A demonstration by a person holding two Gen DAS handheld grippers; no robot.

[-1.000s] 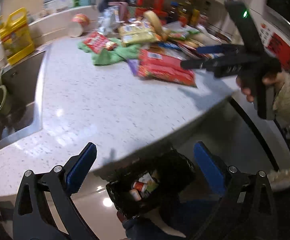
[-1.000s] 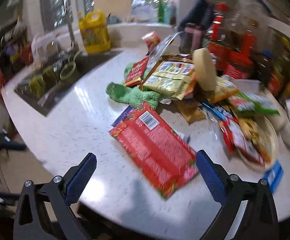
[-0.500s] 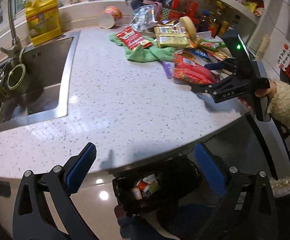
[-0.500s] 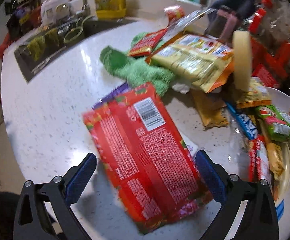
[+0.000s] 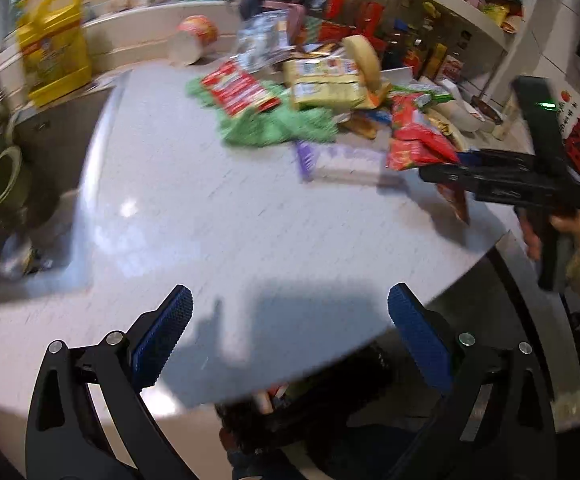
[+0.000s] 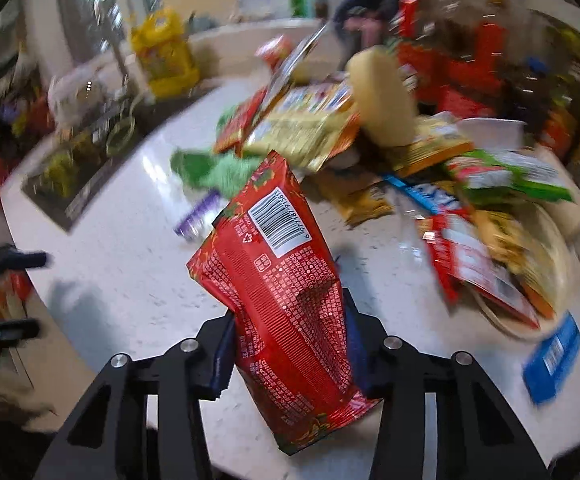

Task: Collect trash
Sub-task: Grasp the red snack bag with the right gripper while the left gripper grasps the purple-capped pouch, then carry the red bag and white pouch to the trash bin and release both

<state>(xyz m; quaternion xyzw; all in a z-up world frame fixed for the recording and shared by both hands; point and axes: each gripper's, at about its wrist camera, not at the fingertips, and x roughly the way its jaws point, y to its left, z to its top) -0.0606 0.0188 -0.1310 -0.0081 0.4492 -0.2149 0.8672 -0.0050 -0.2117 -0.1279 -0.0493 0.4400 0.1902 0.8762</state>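
Observation:
My right gripper (image 6: 290, 344) is shut on a large red snack wrapper (image 6: 286, 280) and holds it lifted above the white counter (image 6: 130, 248). In the left wrist view the right gripper (image 5: 441, 168) shows at the right with the red wrapper (image 5: 417, 140) in it. My left gripper (image 5: 290, 332) is open and empty, hovering over the counter's front edge (image 5: 250, 240). Below that edge stands a black-lined trash bin (image 5: 321, 404) with some wrappers inside.
A pile of snack wrappers (image 6: 313, 124), a green cloth (image 6: 218, 168) and a purple wrapper (image 5: 337, 160) lie on the counter. A plate with more wrappers (image 6: 509, 248) sits at the right. A sink (image 5: 30, 168) and a yellow jug (image 5: 54, 44) are at the left.
My right gripper has closed on the red wrapper and lifted it off the counter, uncovering the purple wrapper. My left gripper has moved forward over the counter edge.

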